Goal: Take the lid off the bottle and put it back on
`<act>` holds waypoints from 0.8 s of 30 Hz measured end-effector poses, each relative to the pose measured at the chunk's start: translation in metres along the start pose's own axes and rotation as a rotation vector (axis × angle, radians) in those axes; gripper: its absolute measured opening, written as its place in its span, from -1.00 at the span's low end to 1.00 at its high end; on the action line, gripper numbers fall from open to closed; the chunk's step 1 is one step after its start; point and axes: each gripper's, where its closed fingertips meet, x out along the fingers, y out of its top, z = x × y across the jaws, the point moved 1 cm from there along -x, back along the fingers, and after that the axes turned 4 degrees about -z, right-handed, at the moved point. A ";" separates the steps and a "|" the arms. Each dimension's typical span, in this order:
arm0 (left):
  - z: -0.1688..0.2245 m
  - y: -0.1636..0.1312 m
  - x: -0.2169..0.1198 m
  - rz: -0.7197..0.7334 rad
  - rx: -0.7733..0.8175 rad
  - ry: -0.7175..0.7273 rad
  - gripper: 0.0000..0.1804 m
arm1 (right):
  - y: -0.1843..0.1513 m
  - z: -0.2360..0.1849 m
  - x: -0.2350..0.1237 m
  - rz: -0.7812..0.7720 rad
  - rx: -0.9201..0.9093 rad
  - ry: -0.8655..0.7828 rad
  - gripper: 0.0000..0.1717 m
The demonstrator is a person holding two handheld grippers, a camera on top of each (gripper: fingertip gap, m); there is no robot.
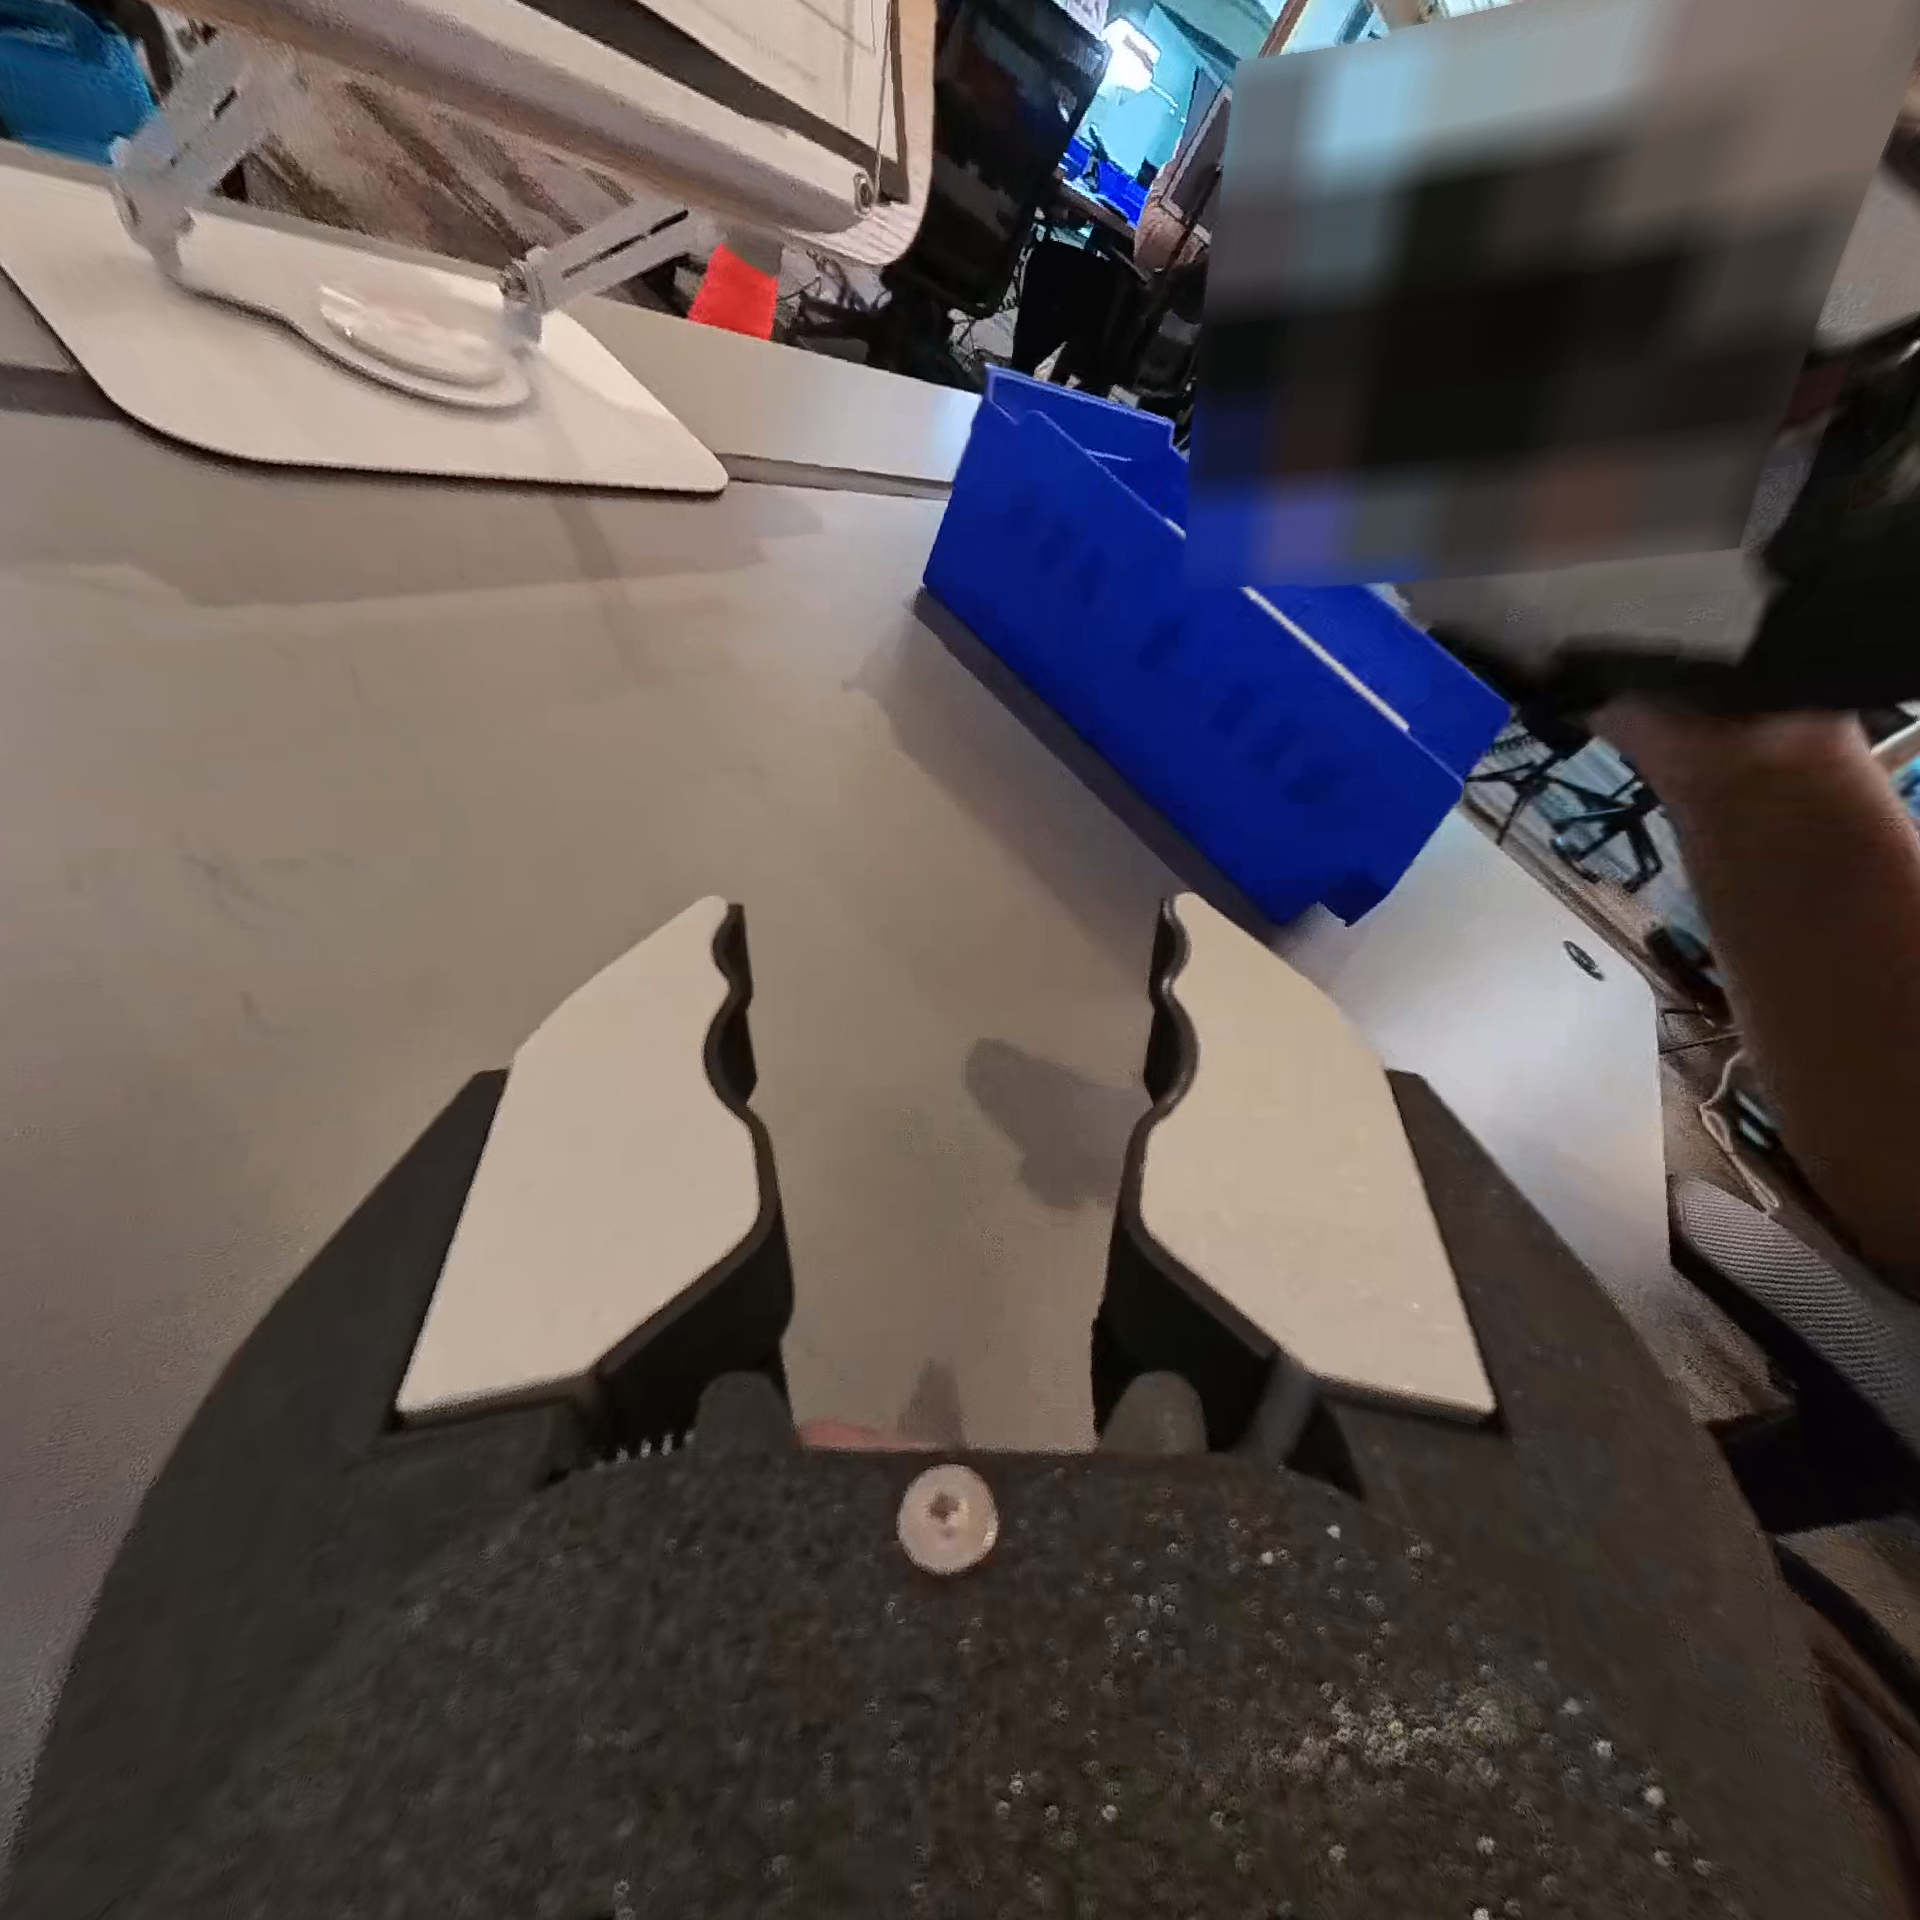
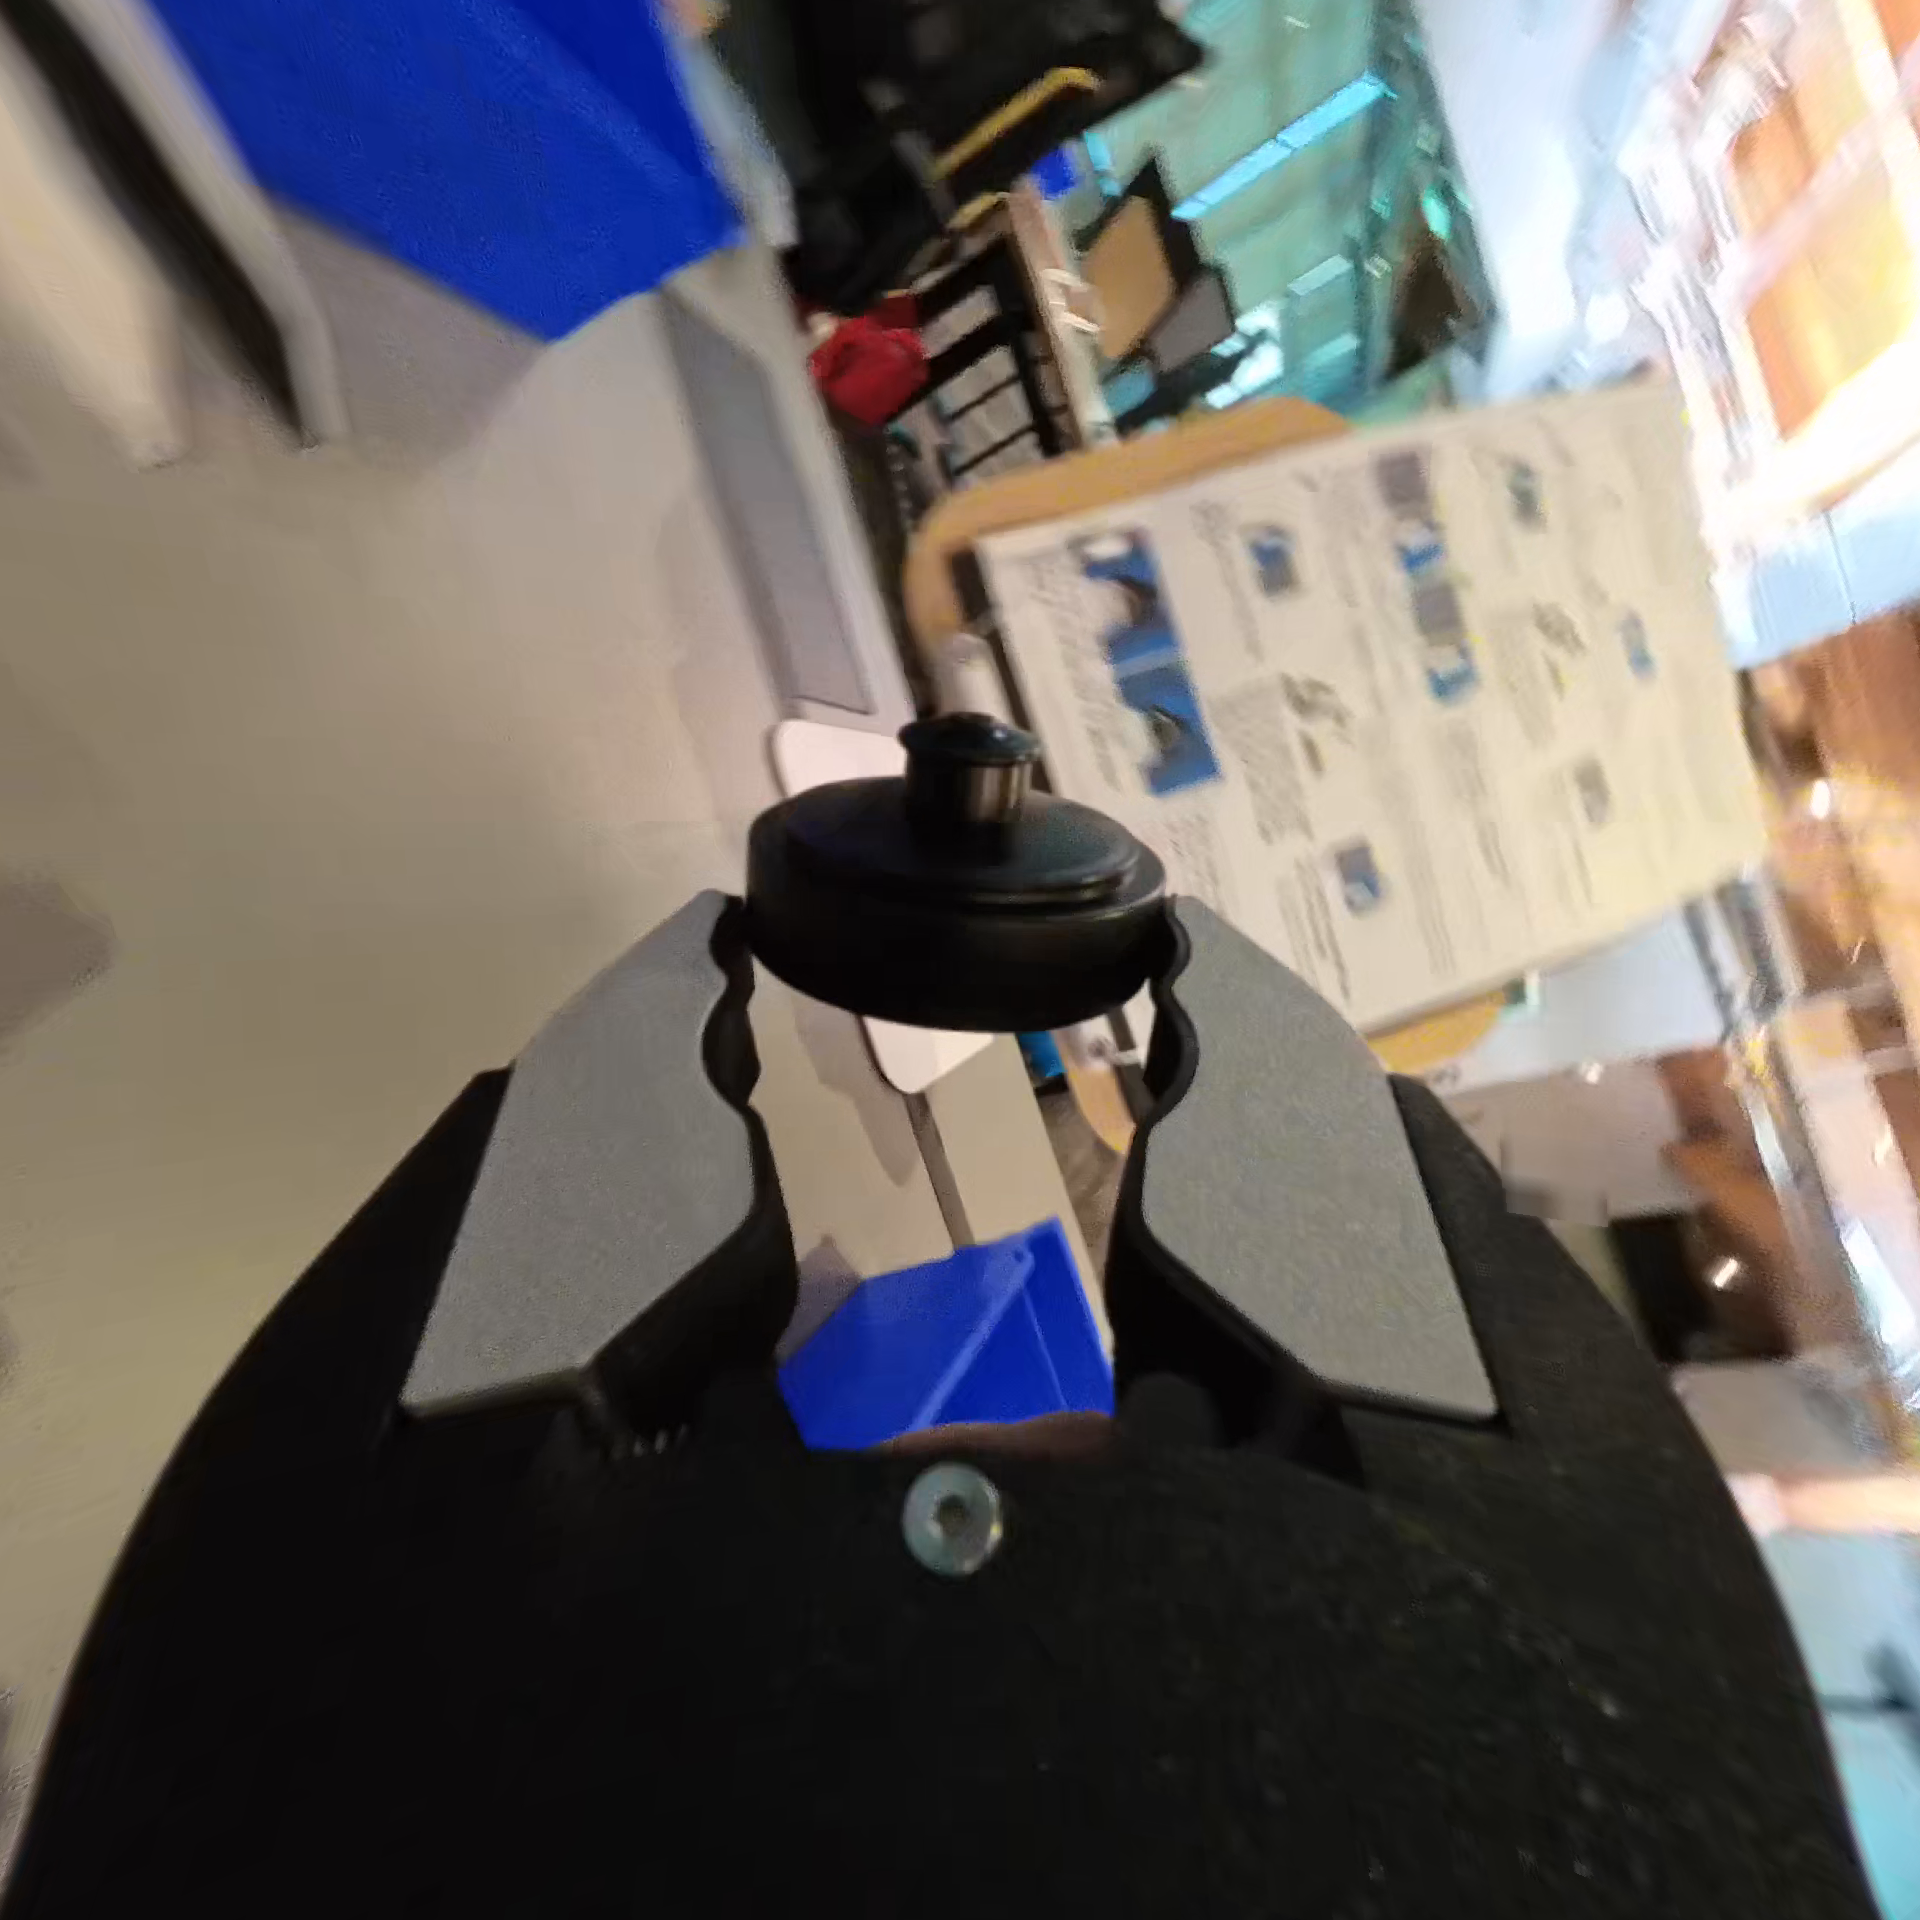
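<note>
So the lid (image 2: 951,914), a round black one with a little spout knob on top, is off the bottle and up in the air, pinched by its rim between the fingertips of the right tool (image 2: 951,940). Both pads look pressed against the rim, one on each side, so that grip looks solid to me. The whole right view is tipped sideways and pretty blurry, so the tool seems to be mid-swing.

The bottle itself? Can't find it in either view, so no idea where it's standing right now.

The left tool (image 1: 948,935) has its fingers spread apart with nothing between them, just bare grey counter (image 1: 416,831) underneath. Off to its right sits a blue bin (image 1: 1195,665), touching the counter, and further back on the left there's a white stand with a flat base (image 1: 416,416). A person's arm (image 1: 1808,987) shows at the right edge.

Progress-wise I'd say the first half is done: lid's clearly off. What's left is lining it up over the bottle mouth and getting it back on, and that needs the bottle back in view first.
</note>
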 end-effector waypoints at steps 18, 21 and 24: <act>0.004 -0.025 0.019 -0.127 0.195 0.097 -0.19 | -0.248 0.012 0.036 -0.944 0.951 0.423 -0.14; 0.001 -0.027 0.019 -0.137 0.179 0.096 -0.19 | -0.261 -0.004 0.039 -1.121 0.941 0.563 -0.14; -0.001 -0.027 0.019 -0.142 0.167 0.098 -0.18 | -0.274 -0.013 0.045 -1.217 0.914 0.611 -0.14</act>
